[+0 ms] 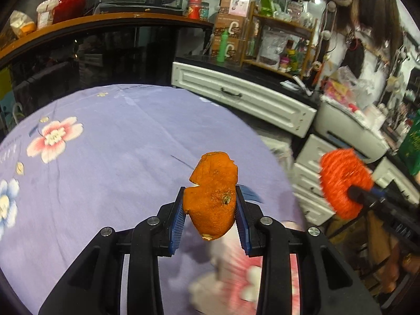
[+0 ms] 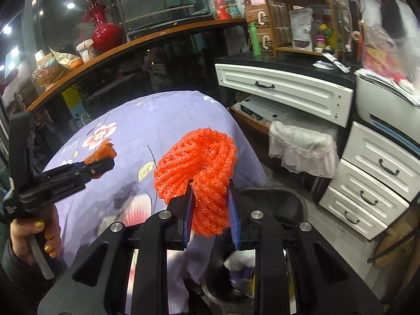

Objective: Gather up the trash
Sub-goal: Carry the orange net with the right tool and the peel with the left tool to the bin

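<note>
My left gripper (image 1: 210, 197) is shut on a piece of orange peel (image 1: 214, 197), held above the purple floral cloth (image 1: 105, 157) on the table. My right gripper (image 2: 210, 186) is shut on a bundle of orange foam fruit netting (image 2: 197, 165) over the table's right edge. The left wrist view shows that netting (image 1: 345, 181) at the right, beyond the table. The right wrist view shows the left gripper (image 2: 102, 164) at the left with the peel (image 2: 103, 153), gripped by a person's hand (image 2: 36, 236). Under the right gripper stands a dark bin (image 2: 275, 204) with crumpled white trash (image 2: 241, 262) inside.
White drawer units (image 2: 380, 173) and a long white drawer (image 2: 283, 89) stand to the right of the table. A lace-covered seat (image 2: 302, 147) sits between them. A curved wooden counter (image 2: 131, 44) with a red vase (image 2: 105, 31) runs behind the table.
</note>
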{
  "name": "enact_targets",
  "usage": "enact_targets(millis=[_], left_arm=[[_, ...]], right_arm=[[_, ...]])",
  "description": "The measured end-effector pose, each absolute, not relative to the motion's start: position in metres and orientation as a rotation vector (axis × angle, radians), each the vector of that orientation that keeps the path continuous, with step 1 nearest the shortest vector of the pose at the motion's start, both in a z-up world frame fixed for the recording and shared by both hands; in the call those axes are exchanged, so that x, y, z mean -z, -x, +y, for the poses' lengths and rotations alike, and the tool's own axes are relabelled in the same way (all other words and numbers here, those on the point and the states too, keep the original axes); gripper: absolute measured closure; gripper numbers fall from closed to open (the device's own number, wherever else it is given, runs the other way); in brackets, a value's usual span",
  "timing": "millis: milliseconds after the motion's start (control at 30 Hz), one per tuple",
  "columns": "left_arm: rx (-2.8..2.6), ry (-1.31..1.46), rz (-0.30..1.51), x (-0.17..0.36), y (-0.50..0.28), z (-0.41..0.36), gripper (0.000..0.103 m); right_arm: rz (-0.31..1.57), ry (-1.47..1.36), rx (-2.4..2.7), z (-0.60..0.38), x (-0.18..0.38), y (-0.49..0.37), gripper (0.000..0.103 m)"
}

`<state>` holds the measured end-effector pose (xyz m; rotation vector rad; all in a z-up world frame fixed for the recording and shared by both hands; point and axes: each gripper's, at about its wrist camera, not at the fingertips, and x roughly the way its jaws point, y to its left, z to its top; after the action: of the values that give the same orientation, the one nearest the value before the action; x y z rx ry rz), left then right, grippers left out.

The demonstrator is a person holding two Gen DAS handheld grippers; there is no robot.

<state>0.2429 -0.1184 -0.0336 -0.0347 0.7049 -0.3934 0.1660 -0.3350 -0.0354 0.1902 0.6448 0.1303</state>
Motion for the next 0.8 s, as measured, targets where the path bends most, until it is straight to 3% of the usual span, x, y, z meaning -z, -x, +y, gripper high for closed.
enact_targets(millis=[433, 800], left_arm=[[0.535, -0.045, 0.657, 0.023, -0.187, -0.187, 0.069], [0.592, -0.079, 0.679, 0.033, -0.168, -0.214, 0.069]], right_arm=[[0.679, -0.235, -0.011, -0.373, 0.07, -0.114, 0.079], [0.758, -0.287, 0.06, -0.398, 0.118, -0.121, 0.079]])
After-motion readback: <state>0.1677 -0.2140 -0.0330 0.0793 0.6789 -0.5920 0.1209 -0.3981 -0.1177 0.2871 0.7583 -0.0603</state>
